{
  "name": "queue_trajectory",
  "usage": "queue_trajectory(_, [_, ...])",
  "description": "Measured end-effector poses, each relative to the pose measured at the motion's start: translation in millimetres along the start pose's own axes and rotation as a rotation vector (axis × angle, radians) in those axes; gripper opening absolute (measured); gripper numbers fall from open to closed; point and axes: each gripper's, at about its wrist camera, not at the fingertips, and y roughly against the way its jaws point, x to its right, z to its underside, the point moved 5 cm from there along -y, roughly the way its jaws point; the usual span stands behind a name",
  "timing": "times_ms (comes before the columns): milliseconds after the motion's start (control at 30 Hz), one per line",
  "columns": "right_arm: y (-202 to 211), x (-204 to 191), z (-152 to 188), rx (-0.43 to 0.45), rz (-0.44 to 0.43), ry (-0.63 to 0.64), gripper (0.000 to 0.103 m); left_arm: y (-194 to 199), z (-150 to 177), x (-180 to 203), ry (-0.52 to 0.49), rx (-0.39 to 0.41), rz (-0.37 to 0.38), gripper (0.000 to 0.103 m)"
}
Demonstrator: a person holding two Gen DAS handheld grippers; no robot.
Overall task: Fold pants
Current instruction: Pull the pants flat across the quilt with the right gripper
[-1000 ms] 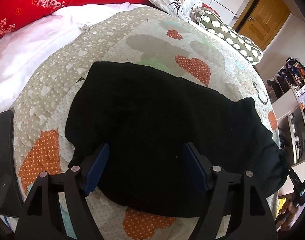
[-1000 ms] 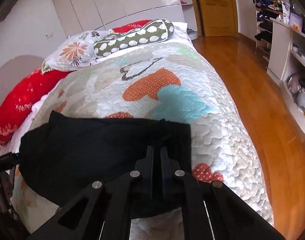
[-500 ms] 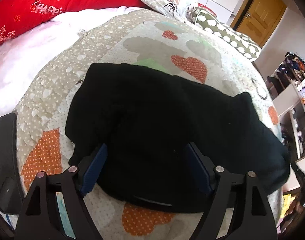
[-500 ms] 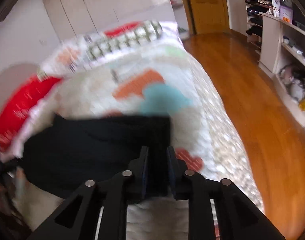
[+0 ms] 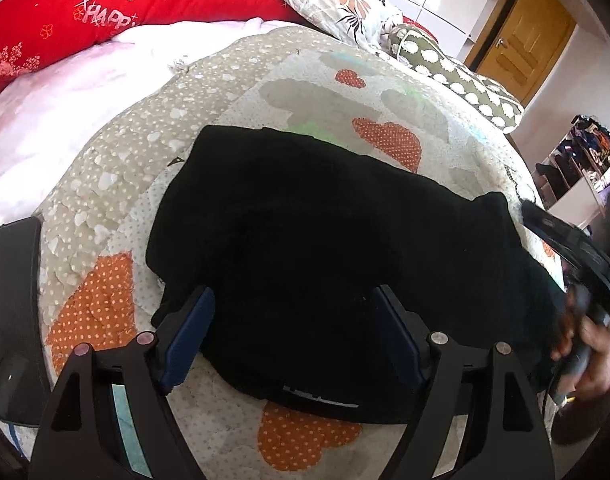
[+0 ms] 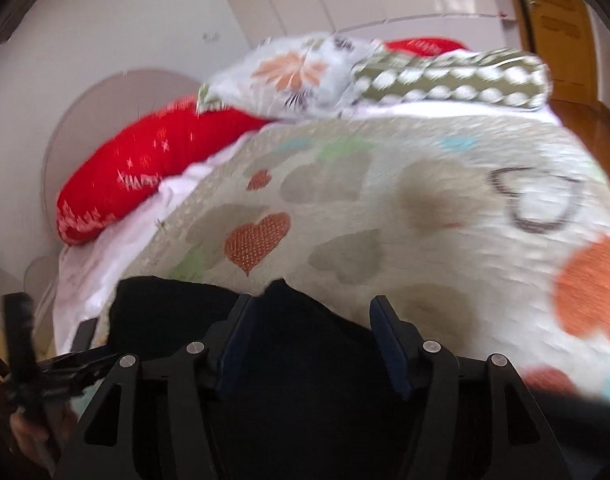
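Both grippers were spread wide and held nothing. Left gripper (image 5: 293,332) hovered over the near edge of the black pants (image 5: 325,248), its blue pads on either side of the cloth's near half without pinching it. Right gripper (image 6: 311,336) hung over the far-right end of the same garment, jaws parted, black fabric below them; that view was blurred by motion.

The pants lay on the heart-patterned quilt (image 5: 377,144), toward its near edge, already doubled into a compact, roughly rectangular bundle. Judging from this shape, at least one fold looked done; a further fold or some smoothing of the uneven left corner may remain.

Beyond the quilt, at the head of the bed, a red pillow (image 5: 117,12) carried white lettering reading "HAPP", the rest cut off. A pale label strip on the pants' near hem (image 5: 321,394) was too small to read.
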Motion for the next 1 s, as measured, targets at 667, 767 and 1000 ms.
queue_trajectory(667, [59.3, -12.9, 44.6, -0.039, 0.121, 0.087, 0.043, 21.6, 14.2, 23.2, -0.065, 0.048, 0.012, 0.084])
queue_trajectory(767, [77.0, -14.1, 76.4, -0.079, 0.107, 0.099, 0.043, 20.7, 24.5, 38.6, -0.086, 0.040, 0.033, 0.084])
queue_trajectory(1000, [95.1, 17.4, 142.2, -0.111, 0.218, 0.083, 0.040, -0.3, 47.2, 59.4, -0.178, 0.054, -0.059, 0.086])
